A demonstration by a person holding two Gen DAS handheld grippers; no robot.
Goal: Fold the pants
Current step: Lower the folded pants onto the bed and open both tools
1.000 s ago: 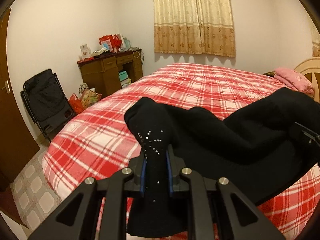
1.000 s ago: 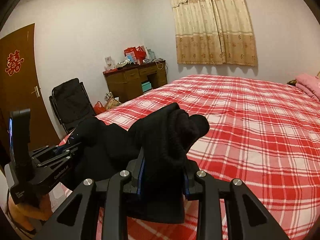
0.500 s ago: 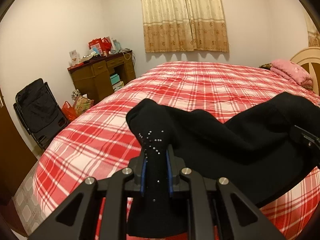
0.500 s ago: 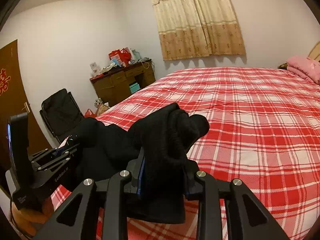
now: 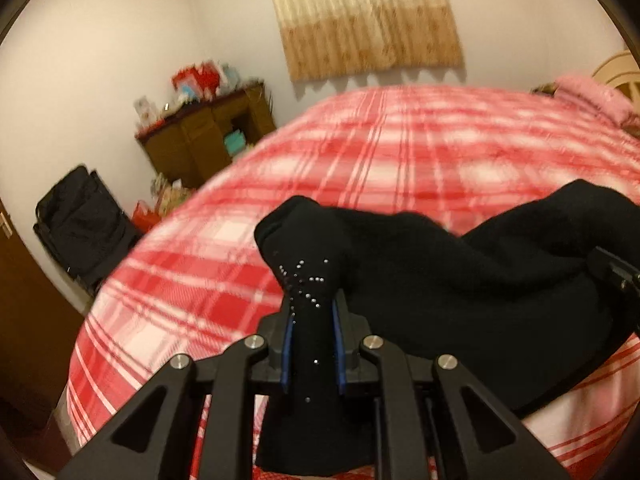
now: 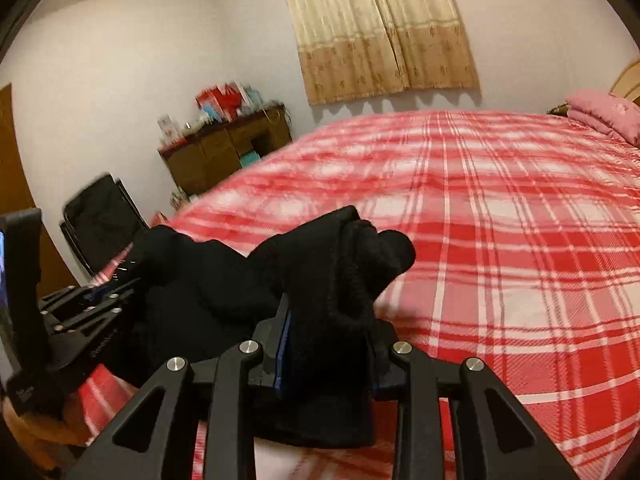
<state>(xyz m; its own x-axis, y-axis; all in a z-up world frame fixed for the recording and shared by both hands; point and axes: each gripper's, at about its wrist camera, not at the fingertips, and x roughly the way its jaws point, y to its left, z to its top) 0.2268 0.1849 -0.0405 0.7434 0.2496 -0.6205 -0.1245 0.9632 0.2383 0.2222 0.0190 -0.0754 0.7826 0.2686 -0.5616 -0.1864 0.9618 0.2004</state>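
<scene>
Black pants [image 5: 460,280] hang bunched between both grippers above the near edge of a red plaid bed [image 5: 400,152]. My left gripper [image 5: 310,312] pinches a fold dotted with small silver studs; its jaws are opening slightly, and the cloth still sits pressed between the blue pads. In the right wrist view my right gripper [image 6: 326,320] is shut on a thick wad of the pants [image 6: 200,288]. The left gripper [image 6: 100,296] shows at the left there. The right gripper's tip [image 5: 616,276] peeks in at the right edge of the left wrist view.
The plaid bed [image 6: 500,220] stretches ahead, with a pink pillow [image 6: 604,116] at its far right. A cluttered wooden desk [image 5: 208,144] and a black folding chair [image 5: 80,224] stand by the left wall. A brown door [image 6: 12,152] is at the far left.
Both grippers moved forward and lower over the bed, carrying the pants along. The views have rolled a little and the background is now blurred.
</scene>
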